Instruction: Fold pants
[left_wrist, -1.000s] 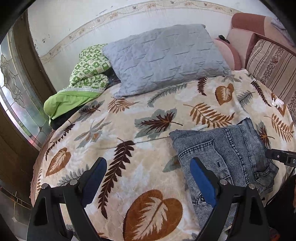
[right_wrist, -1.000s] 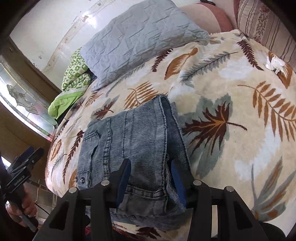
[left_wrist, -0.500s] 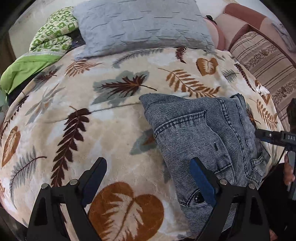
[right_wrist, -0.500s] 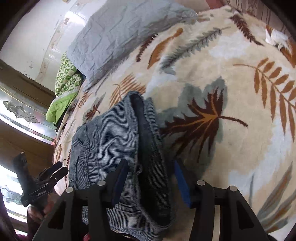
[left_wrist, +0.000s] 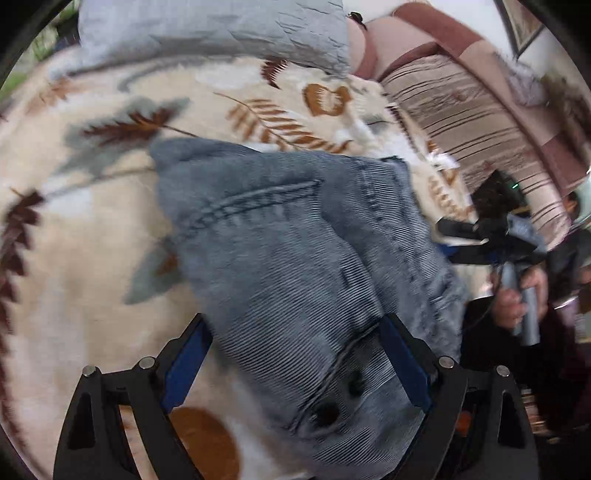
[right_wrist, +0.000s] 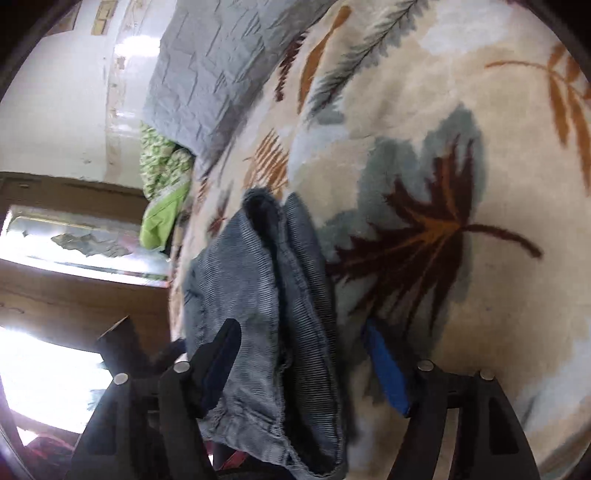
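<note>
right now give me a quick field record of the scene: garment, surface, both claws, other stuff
garment: denim pants, folded into a compact stack
surface: leaf-print blanket on a bed
left claw: open, straddling the near edge of the pants
right claw: open, straddling the layered side edge of the pants
behind: grey pillow, green bedding, striped cushion
fold state: layers stacked, looks almost finished
</note>
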